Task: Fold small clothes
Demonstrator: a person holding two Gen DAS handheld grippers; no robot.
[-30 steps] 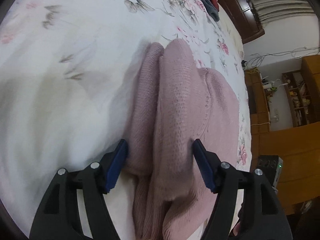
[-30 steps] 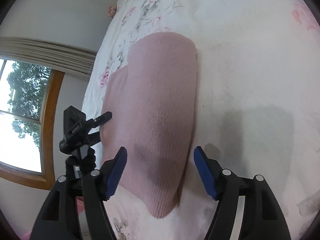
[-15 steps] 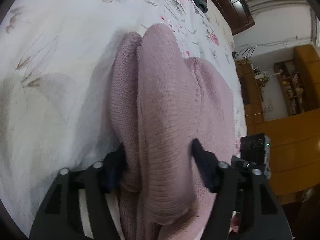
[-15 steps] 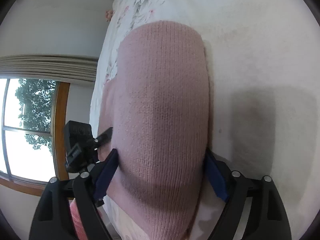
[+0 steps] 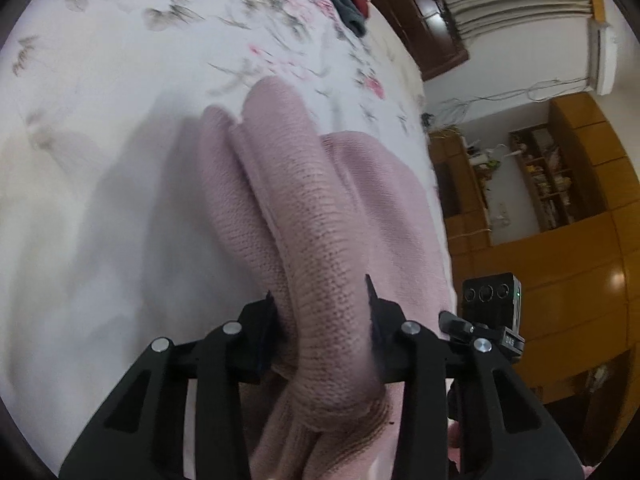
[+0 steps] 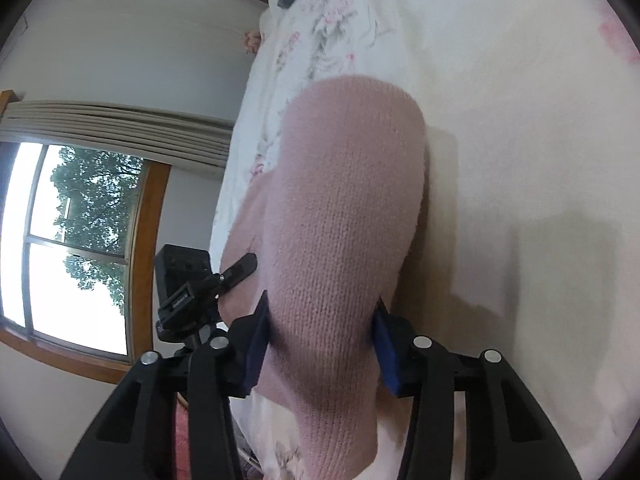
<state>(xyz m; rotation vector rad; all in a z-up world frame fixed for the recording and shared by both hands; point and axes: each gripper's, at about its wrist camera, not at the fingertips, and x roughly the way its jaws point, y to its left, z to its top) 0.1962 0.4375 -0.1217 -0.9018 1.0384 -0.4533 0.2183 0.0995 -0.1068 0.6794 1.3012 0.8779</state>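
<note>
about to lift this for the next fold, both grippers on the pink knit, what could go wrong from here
1. The left gripper pinches a bunched ridge of the pink knit, several layers thick; a layer may slip out and skew the fold.
2. The right gripper squeezes a thick, rounded fold; the soft knit may stretch or slide free.
3. The bedsheet could drag along underneath.

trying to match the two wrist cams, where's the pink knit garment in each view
Left wrist view: the pink knit garment runs up the centre, bunched in folds, pinched between the left hand-held gripper fingers.
Right wrist view: it fills the centre as one smooth rounded fold, clamped in the right hand-held gripper.
Shared landmark: the floral bedsheet under it.
</note>
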